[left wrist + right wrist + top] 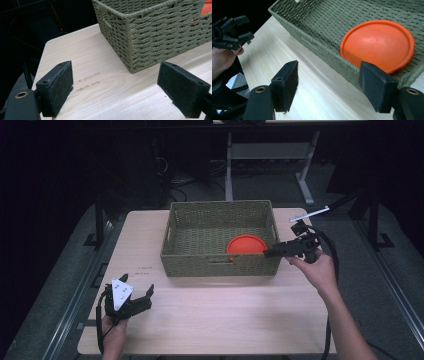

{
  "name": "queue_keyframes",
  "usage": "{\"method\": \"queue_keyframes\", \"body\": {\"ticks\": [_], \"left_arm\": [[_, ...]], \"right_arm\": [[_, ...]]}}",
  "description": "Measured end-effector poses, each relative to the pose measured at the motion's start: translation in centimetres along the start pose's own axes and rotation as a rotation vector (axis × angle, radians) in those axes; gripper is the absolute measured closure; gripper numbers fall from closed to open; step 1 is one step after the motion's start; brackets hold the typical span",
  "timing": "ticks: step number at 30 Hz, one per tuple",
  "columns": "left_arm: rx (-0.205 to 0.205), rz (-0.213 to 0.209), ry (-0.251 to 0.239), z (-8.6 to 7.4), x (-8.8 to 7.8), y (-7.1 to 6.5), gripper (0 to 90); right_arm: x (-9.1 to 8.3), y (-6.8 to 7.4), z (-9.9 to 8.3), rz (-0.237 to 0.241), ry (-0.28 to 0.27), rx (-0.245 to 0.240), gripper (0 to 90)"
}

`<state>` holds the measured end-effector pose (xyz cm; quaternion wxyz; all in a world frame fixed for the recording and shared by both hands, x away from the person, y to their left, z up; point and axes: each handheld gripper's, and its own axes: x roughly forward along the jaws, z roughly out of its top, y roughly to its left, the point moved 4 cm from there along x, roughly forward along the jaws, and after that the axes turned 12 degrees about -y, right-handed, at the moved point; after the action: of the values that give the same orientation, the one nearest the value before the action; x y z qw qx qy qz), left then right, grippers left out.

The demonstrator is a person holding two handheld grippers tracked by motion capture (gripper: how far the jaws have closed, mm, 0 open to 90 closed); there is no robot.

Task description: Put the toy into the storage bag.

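Risk here is small but real. The orange plate (247, 244) lies upside down inside the woven basket (218, 209), in the corner nearest the right gripper (270, 253), and it seems to lean a little on the near wall. The right gripper hangs just outside the basket's right end with its jaws apart and nothing between them. If this hand swings back carelessly, a jaw or the trailing cable could catch the basket rim and drag the basket on the table (210, 315), and the plate could slide. The left gripper (142, 296) rests well apart at the front left corner of the table, jaws also apart and empty, so I judge that it brings no danger.
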<state>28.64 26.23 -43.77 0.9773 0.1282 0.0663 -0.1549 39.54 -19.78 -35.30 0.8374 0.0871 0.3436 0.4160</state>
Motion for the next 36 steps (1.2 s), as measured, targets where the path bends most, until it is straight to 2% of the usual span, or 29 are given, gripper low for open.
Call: {"method": "queue_keyframes", "body": {"ticks": [5, 18, 36], "left_arm": [[-0.001, 0.000, -0.001, 0.0, 0.0, 0.0, 12.7], [-0.005, 0.000, -0.001, 0.0, 0.0, -0.1, 12.8], [-0.001, -0.002, 0.003, 0.0, 0.1, -0.2, 12.7]], "right_arm": [[-0.2, 0.0, -1.1, -0.008, 0.010, -0.014, 28.8], [-1.1, -0.1, -3.6, -0.004, 0.002, -0.007, 27.8], [-2.3, -1.8, -7.2, -0.019, 0.001, 0.028, 26.4]]}}
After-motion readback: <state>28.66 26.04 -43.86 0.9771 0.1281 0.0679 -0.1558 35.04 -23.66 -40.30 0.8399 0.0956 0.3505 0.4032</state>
